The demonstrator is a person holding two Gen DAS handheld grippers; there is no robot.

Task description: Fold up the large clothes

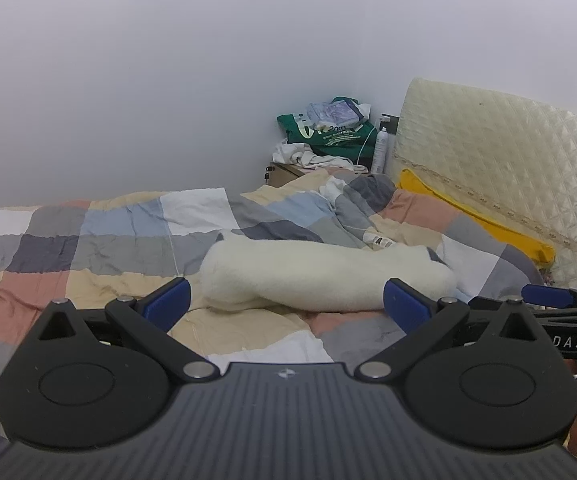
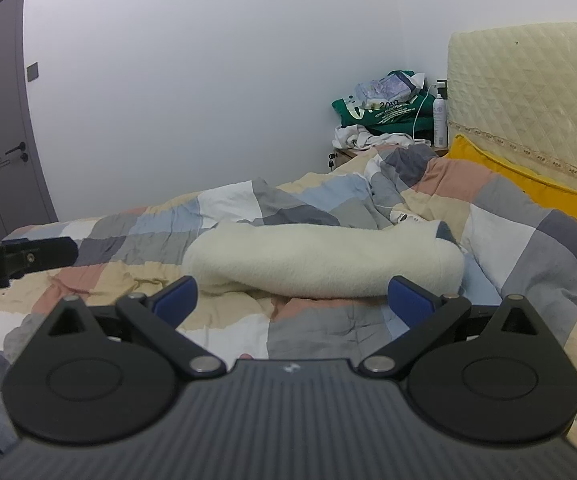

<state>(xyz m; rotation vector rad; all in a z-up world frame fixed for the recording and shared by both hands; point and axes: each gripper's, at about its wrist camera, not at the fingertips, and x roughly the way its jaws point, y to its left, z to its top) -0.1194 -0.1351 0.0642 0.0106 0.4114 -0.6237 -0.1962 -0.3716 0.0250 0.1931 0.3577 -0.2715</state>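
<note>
nearest the lens in each view is the dark ribbed body of the tool, with two blue-tipped fingers spread wide ahead of it. the left tongs (image 1: 286, 306) stand fully open and hold nothing; the right tongs (image 2: 292, 300) are just as wide and just as empty. each tool shows at the edge of the other's view, so the two sit side by side, near one another.

the cream fleece garment (image 1: 324, 274) lies on the checked quilt (image 1: 88, 264), directly ahead of both tools and just beyond the fingertips, not touching them. it looks bundled or already folded into a thick roll. its long axis runs left to right, across the line of the fingers, so each tool faces its long side rather than an end. the left end of the roll sits close to the left tool's line, the right end (image 2: 444, 268) toward the right tool's; neither looks clearly nearer. beyond it are a yellow pillow (image 2: 528, 188) and a padded headboard (image 2: 528, 92).
</note>
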